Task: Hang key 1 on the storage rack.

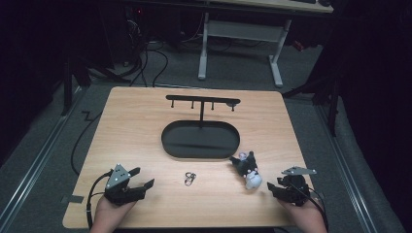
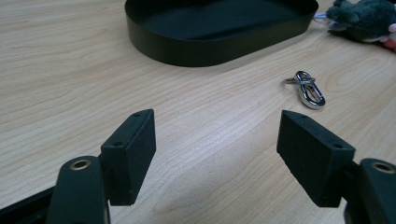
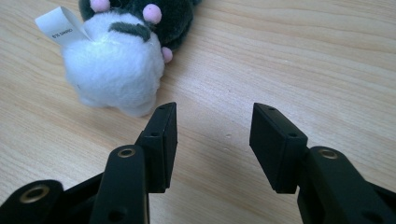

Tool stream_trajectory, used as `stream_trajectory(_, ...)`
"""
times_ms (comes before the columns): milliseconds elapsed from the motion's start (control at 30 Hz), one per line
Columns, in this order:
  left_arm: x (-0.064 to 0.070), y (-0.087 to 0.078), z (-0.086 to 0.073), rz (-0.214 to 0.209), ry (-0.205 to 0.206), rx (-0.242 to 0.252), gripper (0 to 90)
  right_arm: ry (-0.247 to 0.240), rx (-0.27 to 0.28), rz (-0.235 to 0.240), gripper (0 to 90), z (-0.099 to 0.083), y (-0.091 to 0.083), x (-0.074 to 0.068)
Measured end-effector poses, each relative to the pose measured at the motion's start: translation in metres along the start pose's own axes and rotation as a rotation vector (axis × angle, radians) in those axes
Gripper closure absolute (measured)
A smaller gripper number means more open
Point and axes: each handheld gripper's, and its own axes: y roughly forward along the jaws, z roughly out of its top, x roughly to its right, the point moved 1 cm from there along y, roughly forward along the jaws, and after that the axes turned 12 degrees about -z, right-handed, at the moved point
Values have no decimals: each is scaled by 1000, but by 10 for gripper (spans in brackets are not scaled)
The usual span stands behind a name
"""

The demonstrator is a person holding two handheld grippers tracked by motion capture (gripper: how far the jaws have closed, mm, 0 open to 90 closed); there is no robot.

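The plush toy [image 1: 247, 171] is seen lying on its side on the wooden table [image 1: 136, 126], near the front right, just beside the right gripper [image 1: 273, 186] and apart from it. In the right gripper view the toy's [image 3: 122, 65] white fluffy end is found just ahead of the left-hand jaw, very close to its tip, though contact cannot be told; a paper label [image 3: 60, 25] is seen sticking out from the toy. The jaws of the right gripper [image 3: 212, 128] are held moderately apart, with nothing between them but bare wood.

The metal clasp [image 1: 190, 178] is seen lying flat on the table between the two grippers, in front of the black oval tray [image 1: 171, 145]. In the left gripper view the clasp [image 2: 308, 89] is found ahead and to the right of the jaws, well clear of them. The left gripper [image 1: 145, 179] is held near the front left corner, its jaws [image 2: 217, 140] spread wide and empty.

A black stand with small hooks [image 1: 202, 101] is seen rising from the far side of the tray.
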Motion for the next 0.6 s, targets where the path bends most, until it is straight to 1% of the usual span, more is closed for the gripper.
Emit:
stream_trajectory(33, 0, 0, 0, -1, 5, 0, 293, -7, -5, -2, 513, 1, -1, 0)
stream_trajectory(133, 1, -1, 0, -9, 10, 5, 302, -1, -26, 11, 495, 5, -2, 1)
stream_trajectory(200, 2, -1, 1, -13, 14, 4, 305, -20, -47, 12, 483, 8, -2, 0)
stream_trajectory(233, 2, -1, 1, -15, 15, 5, 305, -23, -52, 7, 481, 8, -2, -1)
stream_trajectory(367, 3, -1, 0, -22, 19, 3, 305, -40, -88, 18, 466, 13, -2, -4)
stream_trajectory(400, 3, -1, 0, -23, 20, 3, 306, -49, -111, 26, 458, 15, -3, -6)
stream_trajectory(433, 3, 0, 0, -24, 20, 3, 306, -49, -111, 26, 458, 15, -3, -6)
stream_trajectory(600, 2, 0, 0, -28, 28, -6, 306, -82, -174, 33, 435, 21, -5, -11)
